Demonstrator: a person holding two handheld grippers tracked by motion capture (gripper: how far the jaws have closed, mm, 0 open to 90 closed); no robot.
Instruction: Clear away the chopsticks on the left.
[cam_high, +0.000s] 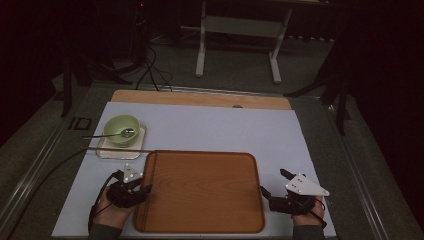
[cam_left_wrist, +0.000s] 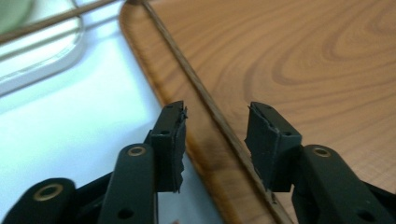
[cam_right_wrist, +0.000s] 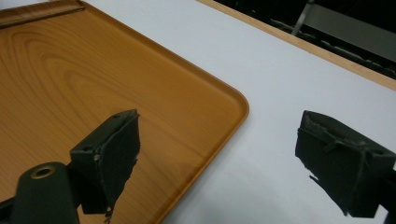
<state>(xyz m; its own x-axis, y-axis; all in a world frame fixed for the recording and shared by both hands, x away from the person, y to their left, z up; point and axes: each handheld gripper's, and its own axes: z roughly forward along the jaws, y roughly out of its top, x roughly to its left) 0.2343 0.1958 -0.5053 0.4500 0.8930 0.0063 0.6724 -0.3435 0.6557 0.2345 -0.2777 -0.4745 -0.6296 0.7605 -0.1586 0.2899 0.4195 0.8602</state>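
Evidently stiff, broad and light, best pinched at its raised rims: wooden tray (cam_high: 200, 192) near the tabletop's front edge, left gripper (cam_left_wrist: 215, 140) spread astride its left rim, right gripper (cam_right_wrist: 238, 161) wide astride its right rim.

I hold my left gripper (cam_high: 145, 190) low at the near left edge of the tray (cam_high: 200, 165), its jaws parted astride that rim with the pads clear of it. My right gripper (cam_high: 264, 192) sits at the tray's near right edge, jaws spread wide, one over the tray and one outside it. Both of my hands come in from the near side.
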